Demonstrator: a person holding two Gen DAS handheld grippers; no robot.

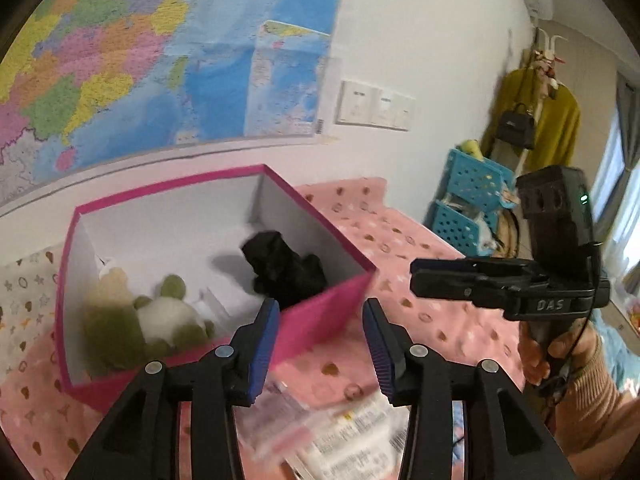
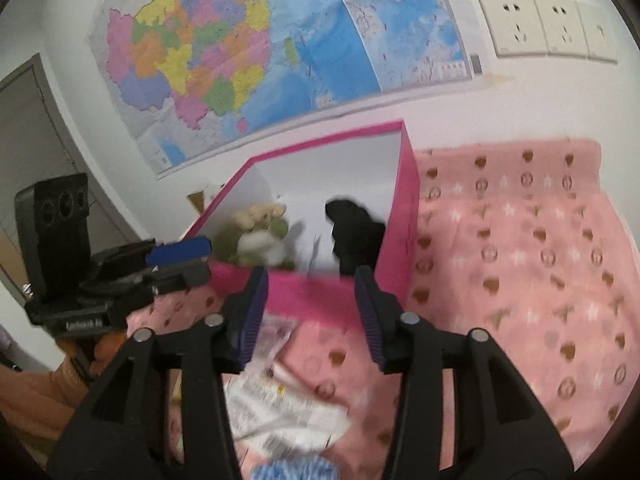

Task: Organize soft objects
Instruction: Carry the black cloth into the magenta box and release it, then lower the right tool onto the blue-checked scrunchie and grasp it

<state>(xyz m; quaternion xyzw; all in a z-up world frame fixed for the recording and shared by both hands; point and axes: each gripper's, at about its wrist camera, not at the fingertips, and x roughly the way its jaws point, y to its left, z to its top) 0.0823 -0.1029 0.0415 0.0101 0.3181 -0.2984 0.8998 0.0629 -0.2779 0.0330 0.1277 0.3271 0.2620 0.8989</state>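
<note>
Pink card walls of the box (image 1: 320, 316) already hold a black soft item (image 1: 286, 270) at its right and green-and-white plush toys (image 1: 168, 316) at its left, so we judge one drop done. Our left tool (image 1: 322, 344) and right tool (image 2: 310, 314) both stand apart, empty. Next we need the packaged item (image 2: 276, 412) lying on the bed (image 2: 520, 260), near us.

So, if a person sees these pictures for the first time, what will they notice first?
Probably the bright pink box standing open on the pink bedspread, with a green and white plush toy and a crumpled black item inside. Behind it, a large colourful map covers the wall.
</note>
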